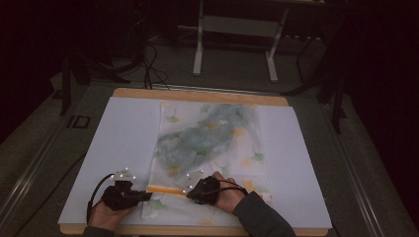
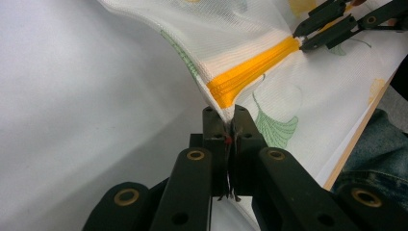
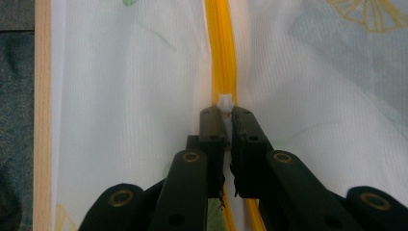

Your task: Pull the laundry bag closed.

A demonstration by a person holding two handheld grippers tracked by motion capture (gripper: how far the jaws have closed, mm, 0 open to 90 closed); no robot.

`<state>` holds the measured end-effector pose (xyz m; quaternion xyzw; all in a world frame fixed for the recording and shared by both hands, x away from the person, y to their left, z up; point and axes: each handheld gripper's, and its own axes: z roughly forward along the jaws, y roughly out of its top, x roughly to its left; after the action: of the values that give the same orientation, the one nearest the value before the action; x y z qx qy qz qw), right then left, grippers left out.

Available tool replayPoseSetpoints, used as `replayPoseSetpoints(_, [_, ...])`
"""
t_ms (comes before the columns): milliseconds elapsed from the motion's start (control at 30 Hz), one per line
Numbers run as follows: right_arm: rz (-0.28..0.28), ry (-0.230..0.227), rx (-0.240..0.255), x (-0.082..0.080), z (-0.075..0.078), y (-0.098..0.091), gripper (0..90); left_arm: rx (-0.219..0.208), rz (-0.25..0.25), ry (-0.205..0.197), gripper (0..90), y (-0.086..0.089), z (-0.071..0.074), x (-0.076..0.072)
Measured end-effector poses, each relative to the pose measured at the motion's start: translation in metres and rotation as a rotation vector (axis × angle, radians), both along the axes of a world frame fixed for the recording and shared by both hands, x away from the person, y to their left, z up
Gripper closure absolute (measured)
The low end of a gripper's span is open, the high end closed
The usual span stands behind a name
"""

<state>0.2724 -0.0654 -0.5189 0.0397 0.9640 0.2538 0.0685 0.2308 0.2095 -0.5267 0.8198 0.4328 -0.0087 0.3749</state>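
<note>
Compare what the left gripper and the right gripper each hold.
The left gripper pinches the mesh bag at the zipper's end, lifting the fabric; the right gripper grips the white zipper pull midway along, fabric lying flat. Both are shut on the same bag.

The mesh bag [image 1: 210, 148] is thin, white, fine-ribbed cloth printed with green and yellow leaves, sheer enough to show pale green stuff inside, and its orange zipper [image 2: 250, 77] looks like woven tape with a small white plastic slider [image 3: 224, 102]. It lies on a smooth, matt white sheet [image 1: 123, 143] over a pale wooden board [image 1: 197, 95]. Both grippers' jaws are matt black with brassy metal rivets [image 3: 190, 156].
</note>
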Motion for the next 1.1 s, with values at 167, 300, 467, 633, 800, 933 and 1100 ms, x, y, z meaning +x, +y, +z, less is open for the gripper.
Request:
replayPoseSetpoints(167, [-0.004, 0.002, 0.001, 0.000, 0.000, -0.004, 84.3, 0.000, -0.002, 0.001, 87.6, 0.000, 0.000, 0.000])
replayPoseSetpoints(300, [-0.005, -0.001, -0.007, 0.000, 0.000, -0.006, 84.3, 0.001, -0.001, -0.001, 87.7, 0.000, 0.000, 0.000])
replayPoseSetpoints(467, [-0.008, -0.001, -0.010, 0.000, 0.001, -0.010, 84.4, -0.001, -0.001, -0.001, 87.6, 0.000, 0.000, 0.000])
replayPoseSetpoints(633, [-0.017, -0.001, -0.014, -0.001, 0.001, -0.015, 84.3, 0.000, -0.001, -0.002, 87.6, 0.000, 0.000, 0.000])
replayPoseSetpoints(800, [-0.020, -0.002, -0.020, 0.000, 0.001, -0.019, 84.3, 0.000, 0.000, -0.001, 87.7, 0.000, 0.001, 0.000])
replayPoseSetpoints(933, [-0.023, -0.002, -0.021, -0.001, 0.002, -0.021, 84.3, -0.001, 0.000, -0.002, 87.7, 0.000, 0.001, -0.001])
replayPoseSetpoints(1100, [-0.024, 0.000, -0.024, -0.001, 0.002, -0.024, 84.3, -0.001, 0.000, -0.002, 87.7, 0.001, 0.001, -0.001])
